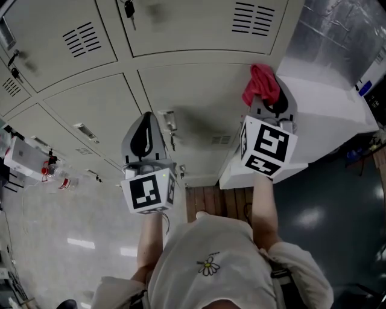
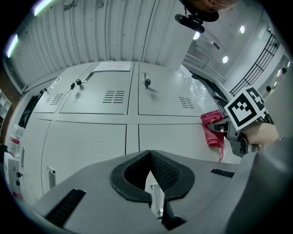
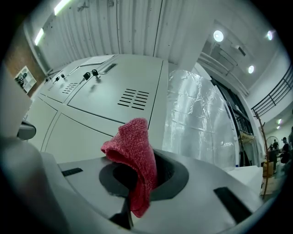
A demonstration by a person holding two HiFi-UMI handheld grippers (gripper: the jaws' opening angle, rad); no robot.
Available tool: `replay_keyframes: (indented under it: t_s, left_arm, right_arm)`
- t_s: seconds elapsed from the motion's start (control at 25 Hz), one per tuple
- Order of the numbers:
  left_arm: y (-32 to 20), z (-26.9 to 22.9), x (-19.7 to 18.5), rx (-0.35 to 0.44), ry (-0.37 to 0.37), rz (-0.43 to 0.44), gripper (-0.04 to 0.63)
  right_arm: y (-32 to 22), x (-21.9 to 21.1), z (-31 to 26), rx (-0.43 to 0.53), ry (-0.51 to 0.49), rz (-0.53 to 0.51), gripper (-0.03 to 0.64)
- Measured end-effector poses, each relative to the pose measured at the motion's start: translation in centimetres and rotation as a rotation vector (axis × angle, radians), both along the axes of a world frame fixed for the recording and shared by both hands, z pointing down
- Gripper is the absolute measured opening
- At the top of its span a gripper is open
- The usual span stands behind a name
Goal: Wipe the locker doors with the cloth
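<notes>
A bank of pale grey locker doors [image 1: 199, 99] with vent slots fills the head view. My right gripper [image 1: 265, 101] is shut on a red cloth [image 1: 260, 84], held up near the right end of the lockers. In the right gripper view the cloth [image 3: 135, 155] bunches out of the jaws in front of a vented door [image 3: 110, 98]; whether it touches the door I cannot tell. My left gripper [image 1: 147, 116] is shut and holds nothing, pointing at a lower door [image 2: 87, 141]. The left gripper view shows its tips [image 2: 149, 153] meeting, with the cloth [image 2: 213, 130] and right gripper [image 2: 227, 131] off to the right.
Keys hang in the upper doors' locks [image 1: 129, 8]. A metal latch [image 1: 167, 121] sticks out beside my left gripper. A white box [image 1: 325, 108] and foil-wrapped sheeting [image 1: 344, 36] stand right of the lockers. Wooden slats [image 1: 217, 202] lie below. A shelf with small items [image 1: 24, 157] is at the left.
</notes>
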State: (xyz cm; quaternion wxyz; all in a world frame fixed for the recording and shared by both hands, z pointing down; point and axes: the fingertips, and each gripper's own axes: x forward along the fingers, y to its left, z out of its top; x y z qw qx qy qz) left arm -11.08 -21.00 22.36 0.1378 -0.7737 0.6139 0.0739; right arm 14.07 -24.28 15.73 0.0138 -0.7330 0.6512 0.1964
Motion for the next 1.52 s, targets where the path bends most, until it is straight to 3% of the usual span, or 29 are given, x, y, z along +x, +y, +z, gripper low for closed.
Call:
replay_keyframes:
  t_s: [0.52,0.68,0.88,1.0,1.24,1.52]
  left_arm:
    - [0.8,0.0,-2.3,-0.004,-0.016,-0.052,0.017]
    - [1.4,0.1,-3.8,-0.002,-0.012,-0.083,0.015]
    - [2.2,0.5,-5.6,-0.011,-0.011,-0.132,0.017]
    - [2.8,0.8,-6.4,-0.018,-0.011,-0.153,0.017]
    - [3.7,1.5,-8.2,-0.046,-0.018,-0.219,0.017]
    - [4.3,1.7,-9.5,-0.046,-0.005,-0.264,0.017]
  right_arm:
    - [0.3,1.2,0.1,0.006,-0.006,0.053,0.029]
    - [1.8,-2.2,-0.4,0.037,-0.012,-0.088,0.029]
    - [2.4,-11.1,0.4,0.064,-0.014,-0.390,0.029]
    - [1.8,-16.3,1.6,0.065,0.035,-0.493,0.029]
    - [0.1,-23.2,4.3,0.004,0.071,-0.579,0.029]
    - [-0.7,-25.7,5.2,0.000,0.144,-0.575,0.029]
